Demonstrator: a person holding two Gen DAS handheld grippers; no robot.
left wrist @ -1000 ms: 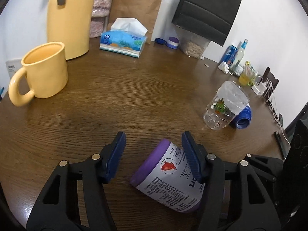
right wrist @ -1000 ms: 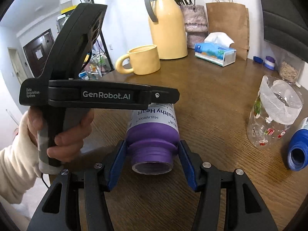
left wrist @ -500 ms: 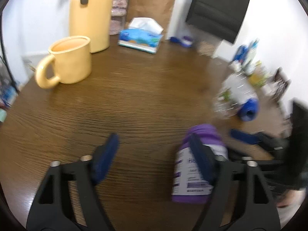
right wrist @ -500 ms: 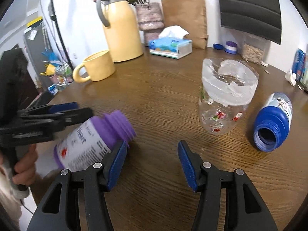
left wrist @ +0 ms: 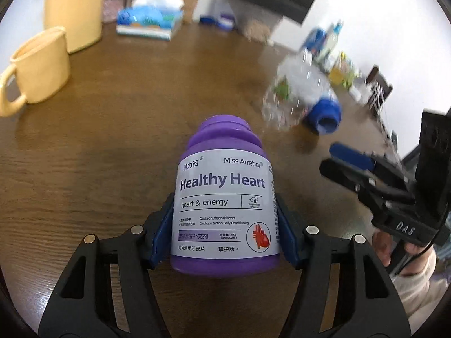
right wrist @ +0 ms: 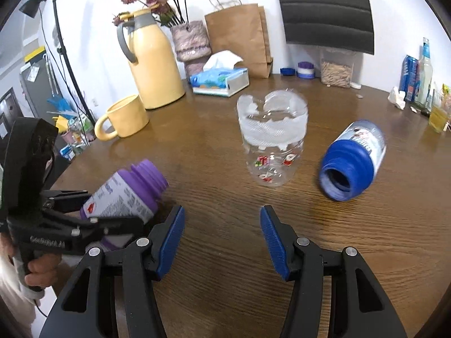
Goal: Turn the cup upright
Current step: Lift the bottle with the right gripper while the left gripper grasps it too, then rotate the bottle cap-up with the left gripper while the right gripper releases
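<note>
A purple jar (left wrist: 224,197) with a white "Healthy Heart" label is clamped between the blue pads of my left gripper (left wrist: 224,233). In the right wrist view the jar (right wrist: 126,194) is tilted, mouth up and to the right, held above the table at the left. My right gripper (right wrist: 222,239) is open and empty, over the wooden table (right wrist: 225,169). A blue jar (right wrist: 352,160) lies on its side at the right, mouth toward me. The right gripper also shows in the left wrist view (left wrist: 355,166).
A clear plastic cup (right wrist: 272,138) stands upright mid-table. A yellow mug (right wrist: 124,118), yellow thermos (right wrist: 152,62), tissue box (right wrist: 220,80), paper bag (right wrist: 239,39) and flower vase (right wrist: 191,45) stand at the back. Bottles (right wrist: 417,73) crowd the far right edge.
My left gripper has closed on the purple jar and lifted it, mouth end rising. My right gripper let go of the jar's neck and swung right, away from it.
</note>
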